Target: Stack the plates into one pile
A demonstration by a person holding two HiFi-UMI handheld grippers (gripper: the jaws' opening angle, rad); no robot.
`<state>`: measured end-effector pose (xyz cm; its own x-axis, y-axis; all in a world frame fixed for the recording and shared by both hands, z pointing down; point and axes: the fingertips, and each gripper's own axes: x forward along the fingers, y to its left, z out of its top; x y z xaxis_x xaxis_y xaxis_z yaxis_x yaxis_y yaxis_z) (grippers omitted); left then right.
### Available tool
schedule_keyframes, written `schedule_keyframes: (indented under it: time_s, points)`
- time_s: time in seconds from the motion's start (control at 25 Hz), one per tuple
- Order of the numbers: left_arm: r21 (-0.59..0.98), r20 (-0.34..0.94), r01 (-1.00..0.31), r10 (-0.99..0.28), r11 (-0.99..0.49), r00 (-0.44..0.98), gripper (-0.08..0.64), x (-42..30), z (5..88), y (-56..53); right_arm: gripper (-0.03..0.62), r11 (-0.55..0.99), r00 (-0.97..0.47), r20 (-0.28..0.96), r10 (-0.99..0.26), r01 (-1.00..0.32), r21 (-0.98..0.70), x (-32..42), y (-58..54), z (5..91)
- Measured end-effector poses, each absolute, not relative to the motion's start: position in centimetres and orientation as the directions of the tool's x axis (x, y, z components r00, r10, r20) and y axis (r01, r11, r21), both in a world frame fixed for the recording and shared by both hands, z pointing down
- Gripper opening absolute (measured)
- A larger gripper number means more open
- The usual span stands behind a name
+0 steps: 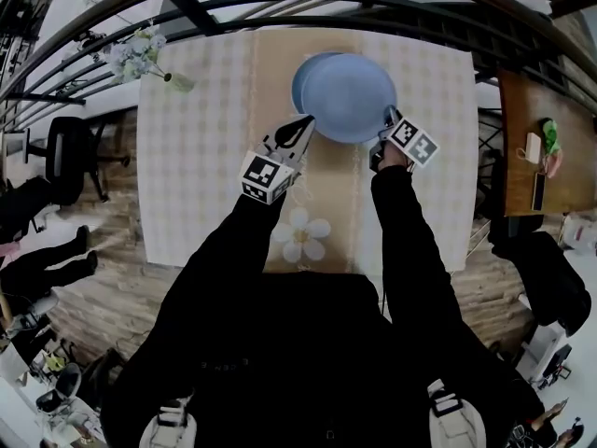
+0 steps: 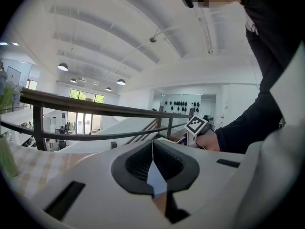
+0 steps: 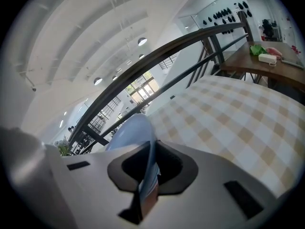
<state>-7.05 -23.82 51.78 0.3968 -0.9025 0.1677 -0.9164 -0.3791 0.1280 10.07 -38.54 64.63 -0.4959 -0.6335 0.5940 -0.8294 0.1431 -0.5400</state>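
A person bends over a checked table, carrying a pale blue upper plate between two hand-held tools; the left gripper bites the rim on the near-left side, its fingers clenched on a thin blue edge, while the right gripper pinches the opposite rim, its fingers likewise closed on the plate; the plate sits over the far half of the tan runner, overlapping a second, lower plate of which only a crescent shows at the far left; whether the two already touch cannot be told from above; the carried plate lies about flat, face upward, in the head view; being round it has no long axis, and the only line to speak of runs rim to rim between the two grips, across the table from left to right; the likely hazards: both holds are thin rim pinches, so a slackened or uneven squeeze could let one side drop and clatter onto the plate beneath; released where it is, off-centre toward the right and the near side, it would probably rest lopsided rather than nest; a vase of flowers stands well apart at the far-left corner
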Motion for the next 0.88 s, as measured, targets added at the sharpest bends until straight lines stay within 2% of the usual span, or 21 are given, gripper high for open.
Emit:
schedule_keyframes:
  time_s: [0.48, 0.6, 0.64, 0.76, 0.88]
  points:
    - [0.165, 0.182, -0.922, -0.908, -0.351, 0.379, 0.02, -8.2, 53.8, -24.6, 0.046, 0.131, -0.523, 0.61, -0.595, -0.813, -0.568, 6.6, -39.7, 67.7]
    - [0.171, 0.191, -0.922, -0.906, -0.347, 0.377, 0.02, -8.4, 54.2, -24.3, 0.051, 0.187, -0.53, 0.613, -0.586, -0.825, -0.534, 6.0, -40.1, 67.9]
    - [0.172, 0.194, -0.922, -0.906, -0.346, 0.376, 0.02, -8.5, 54.3, -24.3, 0.067, 0.221, -0.539, 0.618, -0.572, -0.827, -0.517, 5.6, -40.1, 67.9]
    - [0.175, 0.199, -0.923, -0.906, -0.342, 0.374, 0.02, -8.4, 54.4, -24.0, 0.235, 0.309, -0.569, 0.641, -0.514, -0.821, -0.481, 4.5, -39.9, 68.3]
    - [0.182, 0.198, -0.926, -0.91, -0.332, 0.365, 0.02, -8.3, 54.1, -23.5, 0.268, 0.348, -0.563, 0.648, -0.514, -0.827, -0.442, 4.8, -39.5, 68.0]
